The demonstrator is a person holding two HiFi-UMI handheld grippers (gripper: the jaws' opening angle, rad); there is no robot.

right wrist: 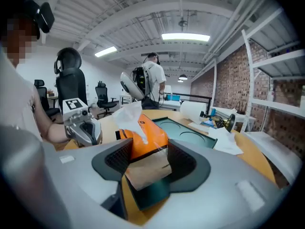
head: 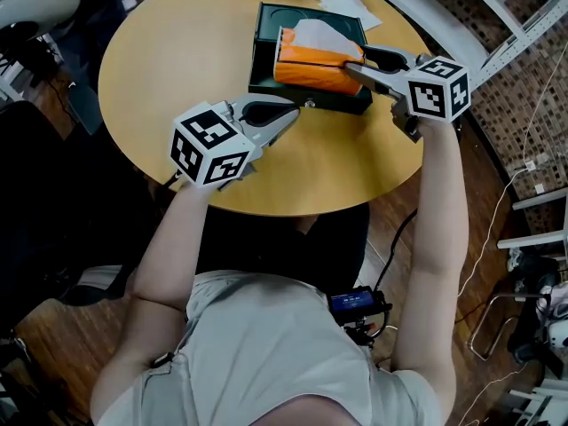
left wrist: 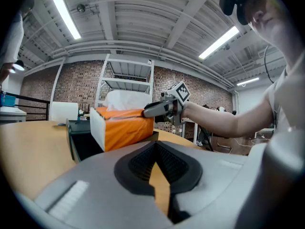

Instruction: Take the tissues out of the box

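Your left gripper (head: 291, 115) is closed on nothing, its tips near the front wall of the dark green box (head: 266, 27) but not touching it. That is where I would expect trouble: with nothing pinning the box, a lift could drag it across the table (head: 169, 69) or tip it up with its load. To the right of those tips, the orange tissue pack (head: 312, 69) rests in the box along its front wall. Its right end sits between the jaws of your right gripper (head: 358, 61), which look clamped on it from both sides. That hold takes only one end of a soft pack, so I judge it may buckle, twist or slip free as the far end clears the box wall. Squeeze harder and you probably crush the tissues. The pack itself is wrapped in bright orange film, with a paler end panel facing the right gripper, and it sits slightly tilted rather than flat. One white tissue (head: 317, 35) stands loose from its top slot, beyond the right gripper's tips, where it could snag.
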